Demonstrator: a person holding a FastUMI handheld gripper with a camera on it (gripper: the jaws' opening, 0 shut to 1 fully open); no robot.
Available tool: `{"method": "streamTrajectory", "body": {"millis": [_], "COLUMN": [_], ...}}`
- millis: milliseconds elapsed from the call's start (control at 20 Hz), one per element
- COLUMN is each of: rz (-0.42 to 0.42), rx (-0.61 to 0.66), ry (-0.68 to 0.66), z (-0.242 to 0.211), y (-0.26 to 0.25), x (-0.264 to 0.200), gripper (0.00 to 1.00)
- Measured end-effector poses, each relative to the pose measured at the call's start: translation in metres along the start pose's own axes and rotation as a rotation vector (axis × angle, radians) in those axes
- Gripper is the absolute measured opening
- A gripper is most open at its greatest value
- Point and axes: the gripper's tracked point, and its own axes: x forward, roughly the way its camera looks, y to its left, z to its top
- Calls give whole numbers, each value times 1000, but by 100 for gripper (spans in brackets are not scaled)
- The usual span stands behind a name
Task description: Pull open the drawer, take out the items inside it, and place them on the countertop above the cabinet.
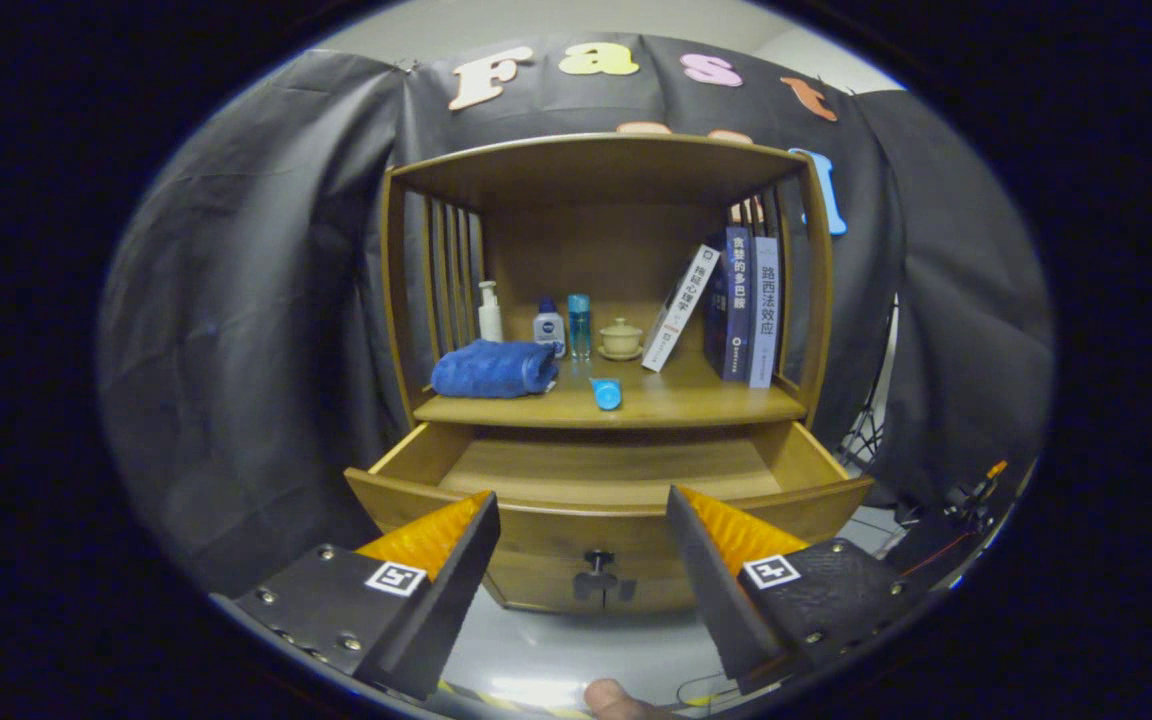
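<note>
Near the bottom centre of the frame, a fingertip of a person's hand [614, 698] at the very edge. Just above, the gripper [584, 535] with fingers spread wide apart, clamped on nothing, hanging in front of the drawer [606, 470]. Between the fingers, lower centre, the drawer's dark knob [596, 565] on the front panel, untouched. Behind the panel, centre of the frame, the drawer pulled well out of the cabinet [604, 290], long axis running left to right across the picture, open mouth facing up, front toward the camera. Visible drawer floor bare wood; the strip just behind the front panel hidden by that panel and the fingers, so impossible to say whether anything remains inside. Above centre, on the countertop [696, 400]: a small blue tube [606, 393] near the front edge, lying with its cap end toward the camera, long axis front to back; a folded blue towel [494, 368] to the left; bottles [549, 327], a lidded cup [621, 338] and books [736, 305] further back. Likely risks, judging from this: calling the drawer empty with an item concealed behind the panel; clipping the front panel or shelf edge on a blind reach; knocking the tube off the front edge, given its round body and closeness to the lip.
</note>
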Motion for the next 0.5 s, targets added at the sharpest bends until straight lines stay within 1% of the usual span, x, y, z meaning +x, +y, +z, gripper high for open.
{"method": "streamTrajectory", "body": {"millis": [50, 200, 300, 400, 500], "rz": [8, 54, 65, 85, 98], "rx": [-1, -22, -32, -94, -132], "ry": [-40, -39, -45, -36, -36], "z": [-6, -37, -49, -60, -66], "y": [0, 8, 11, 17, 24], "x": [1, 3, 5, 11, 17], "gripper": [99, 99, 99, 99, 99]}}
